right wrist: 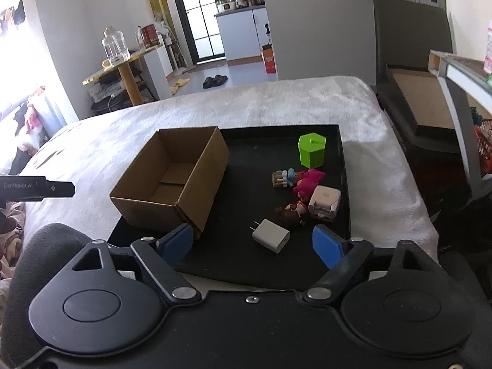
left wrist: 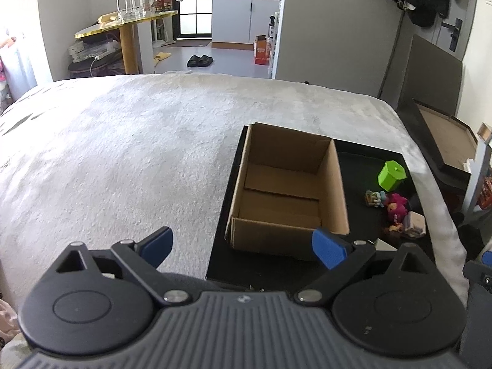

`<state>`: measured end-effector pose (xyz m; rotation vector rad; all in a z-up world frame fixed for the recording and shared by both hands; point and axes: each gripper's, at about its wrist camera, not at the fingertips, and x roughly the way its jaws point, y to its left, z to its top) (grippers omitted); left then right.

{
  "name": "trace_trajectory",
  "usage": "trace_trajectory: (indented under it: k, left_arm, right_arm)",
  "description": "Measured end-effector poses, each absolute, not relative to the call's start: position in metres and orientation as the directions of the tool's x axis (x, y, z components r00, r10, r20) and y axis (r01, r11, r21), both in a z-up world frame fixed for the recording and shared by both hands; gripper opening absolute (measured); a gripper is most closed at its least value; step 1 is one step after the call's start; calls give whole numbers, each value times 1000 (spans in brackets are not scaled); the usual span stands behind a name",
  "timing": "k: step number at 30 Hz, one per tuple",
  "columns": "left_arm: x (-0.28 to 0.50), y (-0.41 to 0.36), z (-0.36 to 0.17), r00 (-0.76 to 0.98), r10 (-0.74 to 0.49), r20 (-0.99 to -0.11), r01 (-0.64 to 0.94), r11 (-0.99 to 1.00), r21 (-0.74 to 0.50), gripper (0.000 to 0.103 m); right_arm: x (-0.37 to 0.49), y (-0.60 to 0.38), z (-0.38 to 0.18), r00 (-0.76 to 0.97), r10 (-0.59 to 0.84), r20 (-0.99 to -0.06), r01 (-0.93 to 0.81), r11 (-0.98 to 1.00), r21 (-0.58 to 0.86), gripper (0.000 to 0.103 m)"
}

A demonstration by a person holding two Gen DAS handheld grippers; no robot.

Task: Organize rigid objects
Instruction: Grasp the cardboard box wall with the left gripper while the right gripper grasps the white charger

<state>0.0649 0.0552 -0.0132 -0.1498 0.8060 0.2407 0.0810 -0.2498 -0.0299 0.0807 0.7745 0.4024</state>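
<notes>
Brown cardboard, open-topped and bare inside, the box [right wrist: 172, 172] sits at the left of a black tray [right wrist: 343, 166] laid on a white blanket [right wrist: 276, 104] as the sorting stands at its very start. None of the small items has yet gone in. They lie in a cluster on the tray's right half: a green hexagonal container [right wrist: 312, 150] upright at the far end, a pink plush toy [right wrist: 307, 180] beside a small blue-and-tan figure [right wrist: 284, 178], a pale miniature armchair [right wrist: 324, 201], a dark-haired doll [right wrist: 290, 213] and, nearest the camera, a white charger plug [right wrist: 271, 235] lying flat.

The right gripper [right wrist: 251, 243] hovers just short of the plug with its blue fingers spread wide and nothing between them; the left gripper [left wrist: 243, 246] (equally wide open, equally empty-handed) hangs near the box's front corner.

The step in hand appears to be the approach to a first pick. The next move likely calls for the right gripper to drop over the plug, square its fingers to the flat sides, close, then carry it leftward over the box wall (the low, slick casing could slip).
</notes>
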Motion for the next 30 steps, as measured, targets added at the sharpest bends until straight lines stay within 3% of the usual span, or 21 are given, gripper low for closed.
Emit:
trace_trajectory:
  k: [6,16,25,30]
  left_arm:
    - [82,63,-24,660,165,-733,-292,955,-48,91]
    - [110,75,-48,636,175,-751,-323,945,-52,70]
    - [132,85,-73,626,166,-762,-336,939,-72,60]
    - [141,86,-81,633,151,-759,-329,940,-88,48]
  right_arm:
    - [98,-244,-46,611,388,-690,-331,917,222,77]
    - [125,-236,-74,555,390,-734,-338,913,230,70]
    - [151,-227,-105,506,378,-775,-348,912,218,66]
    - [163,-223,-120,493,349,-797,-341,920,192,66]
